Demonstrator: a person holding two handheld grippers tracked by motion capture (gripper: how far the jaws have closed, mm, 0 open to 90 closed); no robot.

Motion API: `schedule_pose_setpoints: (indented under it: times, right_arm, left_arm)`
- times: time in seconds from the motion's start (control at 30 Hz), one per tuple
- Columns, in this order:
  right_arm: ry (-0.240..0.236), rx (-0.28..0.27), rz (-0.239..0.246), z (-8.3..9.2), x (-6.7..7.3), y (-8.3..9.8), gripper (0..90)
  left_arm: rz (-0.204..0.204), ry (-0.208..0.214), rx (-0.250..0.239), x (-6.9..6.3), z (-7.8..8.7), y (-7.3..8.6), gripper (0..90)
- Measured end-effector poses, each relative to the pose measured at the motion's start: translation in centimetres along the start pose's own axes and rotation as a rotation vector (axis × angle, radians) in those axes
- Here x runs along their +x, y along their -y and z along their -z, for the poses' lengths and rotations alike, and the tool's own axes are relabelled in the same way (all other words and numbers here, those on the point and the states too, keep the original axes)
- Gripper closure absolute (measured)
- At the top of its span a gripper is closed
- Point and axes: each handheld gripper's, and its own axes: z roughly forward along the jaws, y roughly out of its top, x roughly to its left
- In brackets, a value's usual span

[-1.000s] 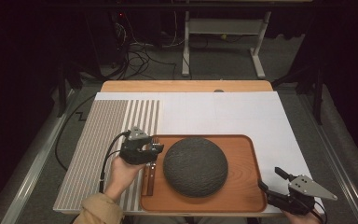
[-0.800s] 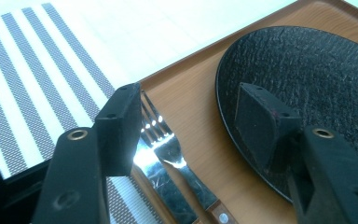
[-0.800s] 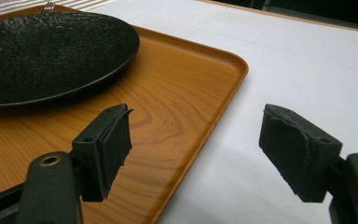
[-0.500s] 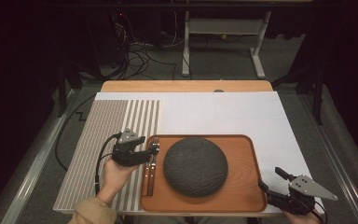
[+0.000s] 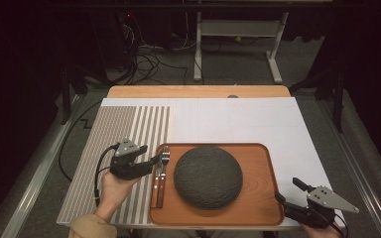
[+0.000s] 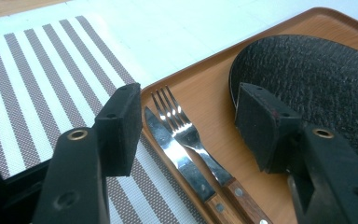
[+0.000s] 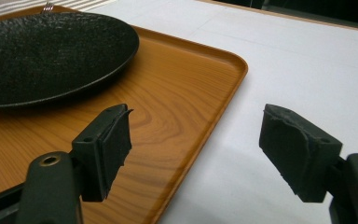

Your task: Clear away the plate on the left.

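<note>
Left gripper (image 6: 186, 121) is wide open, nothing in it, hovering over the fork (image 6: 186, 133) and knife (image 6: 177, 158) at lower center. I'd drop straight down and pinch one handle, keeping clear of the plate (image 6: 317, 84).

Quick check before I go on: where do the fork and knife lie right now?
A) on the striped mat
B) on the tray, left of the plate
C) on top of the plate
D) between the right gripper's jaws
B: the fork and knife lie side by side on the tray, between its left rim and the plate; the left gripper hangs open over them.
</note>
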Motion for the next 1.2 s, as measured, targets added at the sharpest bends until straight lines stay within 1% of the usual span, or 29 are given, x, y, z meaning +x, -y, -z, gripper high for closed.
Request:
schedule_pose_setpoints:
  times: [0.1, 0.47, 0.57, 0.7, 0.8, 1.03, 1.17, 1.2]
  right_arm:
    - [0.000, -0.001, -0.003, 0.0, 0.0, 0.0, 25.2]
    - [0.000, 0.001, 0.004, 0.0, 0.0, 0.0, 25.3]
    - [0.003, -0.011, -0.020, 0.1, -0.2, 0.0, 25.3]
    - [0.013, -0.029, -0.047, 0.3, -0.5, 0.1, 25.3]
    - [0.025, -0.040, -0.038, 0.4, -0.6, 0.0, 25.3]
    - [0.051, -0.057, -0.039, 0.4, -0.9, -0.1, 25.3]
    - [0.050, -0.074, -0.061, 0.5, -1.2, -0.1, 25.3]
    - [0.057, -0.072, -0.057, 0.5, -1.3, -0.1, 25.3]
  left_arm:
    - [-0.004, -0.006, -0.009, 0.1, 0.4, 0.1, 39.5]
    - [0.012, -0.015, -0.046, 0.6, 1.9, 0.8, 39.5]
    - [0.015, -0.021, -0.068, 0.7, 2.4, 1.1, 39.5]
    - [0.019, -0.028, -0.085, 0.8, 2.9, 1.7, 39.5]
    - [0.022, -0.039, -0.094, 1.1, 3.4, 2.1, 39.5]
    - [0.032, -0.063, -0.138, 1.7, 4.7, 3.0, 39.5]
    - [0.036, -0.072, -0.154, 1.9, 5.5, 3.3, 39.5]
    - [0.038, -0.074, -0.156, 2.0, 5.5, 3.4, 39.5]
